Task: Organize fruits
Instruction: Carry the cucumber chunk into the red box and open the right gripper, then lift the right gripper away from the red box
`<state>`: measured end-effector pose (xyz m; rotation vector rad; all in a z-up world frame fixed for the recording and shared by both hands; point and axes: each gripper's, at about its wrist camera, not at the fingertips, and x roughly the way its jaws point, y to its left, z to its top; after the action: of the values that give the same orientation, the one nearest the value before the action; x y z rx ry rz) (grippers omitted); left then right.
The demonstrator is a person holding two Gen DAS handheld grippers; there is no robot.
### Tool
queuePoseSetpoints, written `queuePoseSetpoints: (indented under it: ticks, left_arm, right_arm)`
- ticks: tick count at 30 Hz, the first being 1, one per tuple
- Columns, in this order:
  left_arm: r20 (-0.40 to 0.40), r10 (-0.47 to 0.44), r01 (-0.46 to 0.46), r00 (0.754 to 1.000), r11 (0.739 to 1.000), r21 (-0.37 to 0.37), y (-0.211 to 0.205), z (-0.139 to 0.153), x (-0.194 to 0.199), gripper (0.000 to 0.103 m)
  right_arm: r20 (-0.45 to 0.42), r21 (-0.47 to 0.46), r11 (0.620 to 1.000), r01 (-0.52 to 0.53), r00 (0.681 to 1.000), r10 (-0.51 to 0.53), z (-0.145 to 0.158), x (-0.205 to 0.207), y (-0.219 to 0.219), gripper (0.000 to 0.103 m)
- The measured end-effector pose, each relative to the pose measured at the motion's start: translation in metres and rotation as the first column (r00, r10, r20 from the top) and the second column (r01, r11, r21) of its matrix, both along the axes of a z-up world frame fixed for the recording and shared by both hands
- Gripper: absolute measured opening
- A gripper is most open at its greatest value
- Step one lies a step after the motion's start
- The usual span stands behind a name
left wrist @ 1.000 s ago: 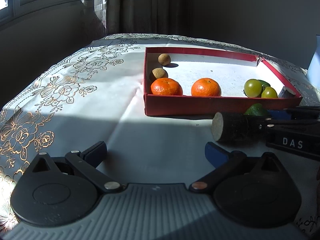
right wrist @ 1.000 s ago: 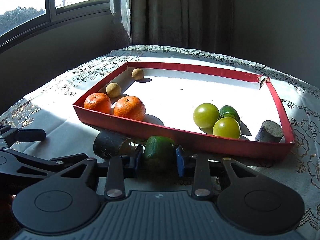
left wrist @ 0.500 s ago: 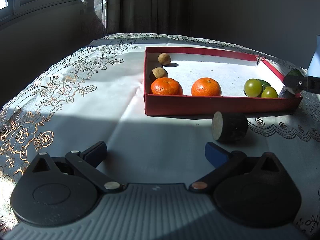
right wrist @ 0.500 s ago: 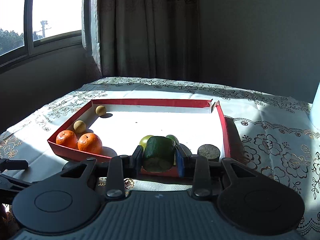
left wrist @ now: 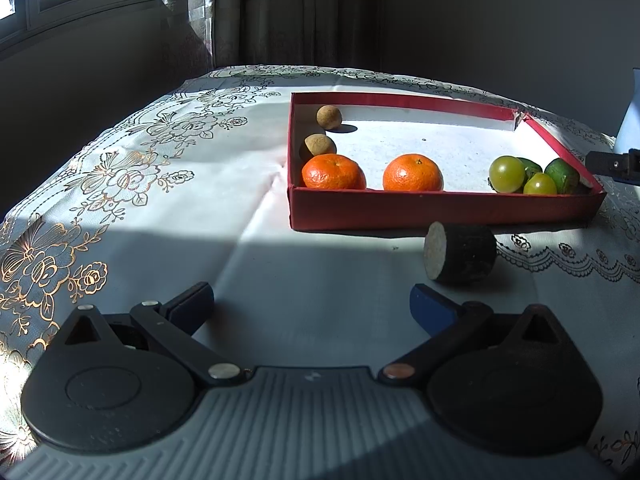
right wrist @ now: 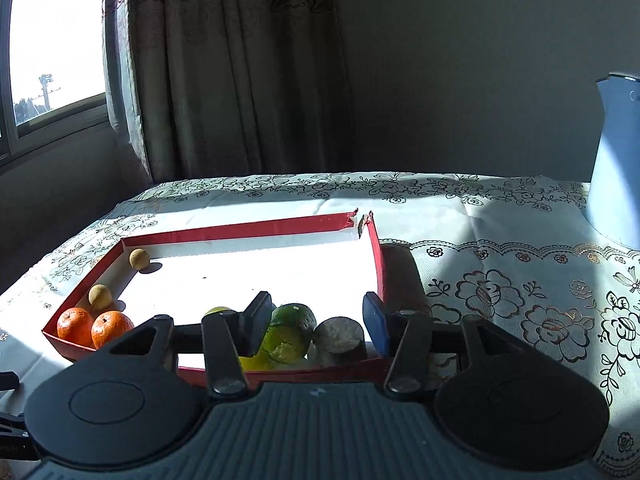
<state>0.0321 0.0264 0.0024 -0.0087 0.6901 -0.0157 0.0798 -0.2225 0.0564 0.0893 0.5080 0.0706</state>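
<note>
A red tray [left wrist: 440,210] holds two oranges [left wrist: 334,172], two small brown fruits [left wrist: 329,116] and green fruits [left wrist: 507,174]. A green cut piece [right wrist: 290,332] lies in the tray's near right corner between my right gripper's [right wrist: 316,324] open jaws, beside a dark cork-ended cylinder [right wrist: 339,340]. It also shows in the left wrist view [left wrist: 563,175]. Another dark cylinder [left wrist: 460,252] lies on the cloth in front of the tray, just ahead of my open, empty left gripper [left wrist: 310,304].
The table wears a white cloth with gold flowers [left wrist: 120,184]. A pale blue jug [right wrist: 618,160] stands at the far right. Curtain and window are behind. The right gripper's tip [left wrist: 614,164] shows at the tray's right edge.
My right gripper carried the green piece up and over the tray's right corner, then opened and let it go there. The left gripper has not moved.
</note>
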Motion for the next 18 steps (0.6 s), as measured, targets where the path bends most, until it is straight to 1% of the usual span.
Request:
queuePoseSetpoints:
  ticks: [2,5,7,8,9,11,14,16,17,18]
  left_arm:
    - [0.000,0.000,0.000,1.000,1.000,0.000,0.000,0.000,0.000,0.103]
    - [-0.001,0.000,0.000,1.000,1.000,0.003,0.000,0.000,0.000,0.103]
    - [-0.002,0.001,-0.001,1.000,1.000,0.005,-0.001,0.000,0.000,0.103]
    - [-0.002,0.001,-0.001,1.000,1.000,0.006,-0.001,0.000,0.000,0.103]
    - [-0.002,0.001,-0.001,1.000,1.000,0.006,-0.001,0.000,0.000,0.103]
    - [-0.002,0.002,-0.002,1.000,1.000,0.010,-0.001,0.000,0.000,0.103]
    - [-0.002,0.004,-0.004,1.000,1.000,0.014,-0.001,0.000,0.000,0.103]
    - [-0.002,0.004,-0.004,1.000,1.000,0.017,-0.001,0.000,0.000,0.103]
    - [-0.002,0.004,-0.004,1.000,1.000,0.018,-0.002,0.000,0.000,0.103]
    - [-0.002,0.005,-0.005,1.000,1.000,0.020,-0.002,0.000,0.000,0.103]
  right_arm:
    - [-0.021,-0.026,1.000,0.002,1.000,-0.003,-0.004,-0.012,-0.002,0.062]
    - [-0.060,-0.050,0.999,-0.011,0.998,0.008,-0.012,-0.032,-0.006,0.065]
    - [-0.092,-0.058,0.998,-0.012,0.996,0.006,-0.018,-0.041,-0.007,0.069]
    - [-0.108,-0.062,0.998,-0.008,0.994,0.001,-0.021,-0.045,-0.007,0.074]
    - [-0.118,-0.065,0.998,-0.005,0.993,-0.003,-0.024,-0.047,-0.007,0.078]
    - [-0.139,-0.075,0.997,-0.005,0.990,-0.005,-0.030,-0.049,-0.005,0.081]
    - [-0.174,-0.096,0.995,-0.011,0.985,-0.006,-0.037,-0.047,-0.002,0.082]
    - [-0.182,-0.116,0.993,-0.004,0.983,-0.018,-0.038,-0.046,0.001,0.087]
    - [-0.185,-0.116,0.993,-0.001,0.983,-0.020,-0.039,-0.046,0.000,0.093]
    - [-0.192,-0.115,0.993,-0.002,0.981,-0.020,-0.039,-0.045,0.000,0.094]
